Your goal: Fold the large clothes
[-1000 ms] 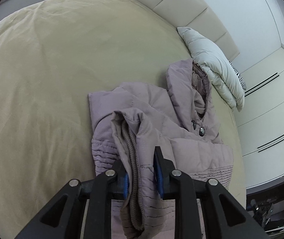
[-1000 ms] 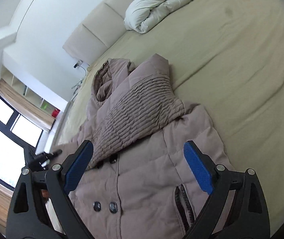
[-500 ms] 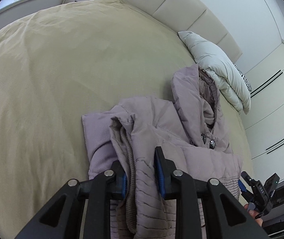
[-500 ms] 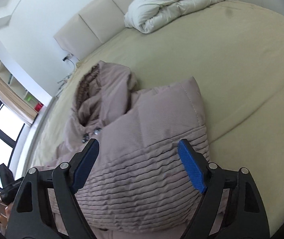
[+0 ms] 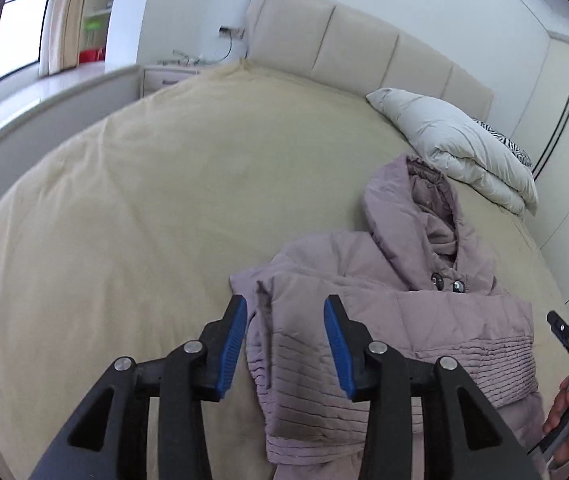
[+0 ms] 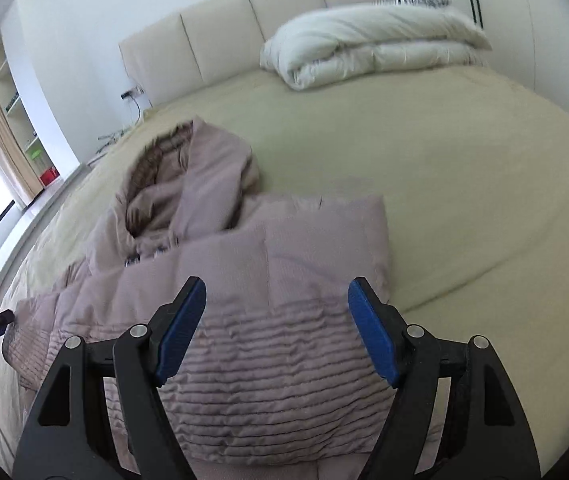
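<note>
The coat (image 5: 400,320) lies near right on the bed (image 5: 144,208), sleeves folded in. The left gripper (image 5: 284,340) has just released; the right gripper (image 6: 276,328) hovers unclenched. Next, likely fold the hem toward the hood (image 5: 416,208).

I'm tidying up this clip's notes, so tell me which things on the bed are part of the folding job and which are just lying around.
Part of the job:
- padded coat, both sleeves folded across its front
- left gripper, open
- right gripper, open

Just lying about:
- white duvet
- striped pillow behind it
- red box by the window
</note>
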